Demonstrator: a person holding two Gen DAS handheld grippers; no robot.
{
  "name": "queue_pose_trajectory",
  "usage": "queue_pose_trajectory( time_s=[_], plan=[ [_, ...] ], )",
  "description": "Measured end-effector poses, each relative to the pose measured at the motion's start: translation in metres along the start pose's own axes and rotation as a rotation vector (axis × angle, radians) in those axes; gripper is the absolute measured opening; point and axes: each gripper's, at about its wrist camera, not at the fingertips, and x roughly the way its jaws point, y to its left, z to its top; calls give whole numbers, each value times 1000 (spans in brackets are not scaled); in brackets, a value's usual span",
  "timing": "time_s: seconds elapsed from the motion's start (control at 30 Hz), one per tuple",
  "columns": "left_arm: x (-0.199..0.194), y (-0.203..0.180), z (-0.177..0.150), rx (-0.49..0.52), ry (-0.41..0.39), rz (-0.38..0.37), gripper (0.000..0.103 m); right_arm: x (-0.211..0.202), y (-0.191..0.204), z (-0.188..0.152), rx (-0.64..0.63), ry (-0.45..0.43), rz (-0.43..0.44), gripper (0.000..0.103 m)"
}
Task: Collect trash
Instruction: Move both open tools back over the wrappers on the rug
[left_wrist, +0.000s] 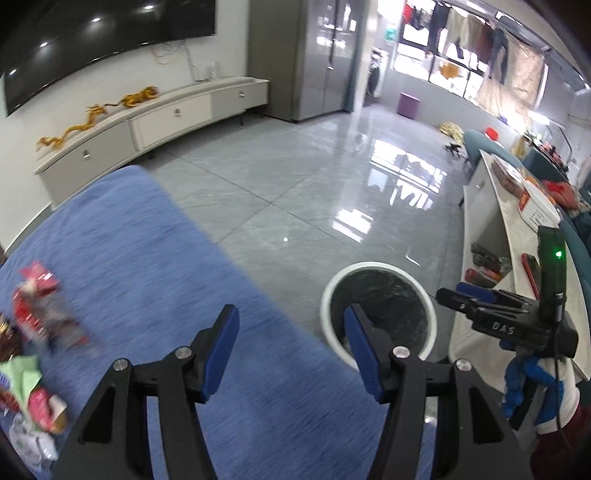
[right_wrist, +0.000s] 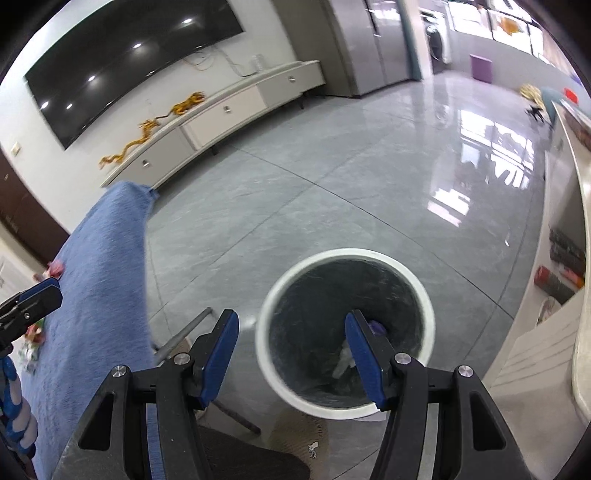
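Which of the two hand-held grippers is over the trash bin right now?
The right hand-held gripper: its open, empty fingers frame the white bin directly below. The left hand-held gripper, also open, hangs over the blue cloth instead.

- Desk (left_wrist: 177, 266) under a blue fuzzy cloth: crumpled red, pink and green wrappers (left_wrist: 35, 332) lie piled at its left end.
- Glossy grey tiled floor (right_wrist: 332, 177): a white, black-lined trash bin (right_wrist: 345, 328) stands just beside the desk.
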Motion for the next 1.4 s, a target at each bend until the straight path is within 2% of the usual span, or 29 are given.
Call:
queue_pose_trajectory(
  time_s=[0.2,0.37,0.7,0.97,1.13,1.4],
  plan=[
    [-33,47,-31,-104,-21,49,58,-10,52,4,-109,-13,52,58],
    [-65,77,-53,-182,-61,129,58,-18,96,-5,-213,-17,107,58],
    [-114,89,-67,-234,-189,320,58,-31,158,-20,-355,-17,185,58],
    [-129,107,-74,-270,-232,371,58,-35,191,-26,-421,-21,224,58],
    [-130,117,-79,-293,-231,391,63,-32,203,-27,-441,-14,239,58],
    [-130,129,-86,-316,-228,431,65,-19,216,-31,-463,22,245,58]
  ],
)
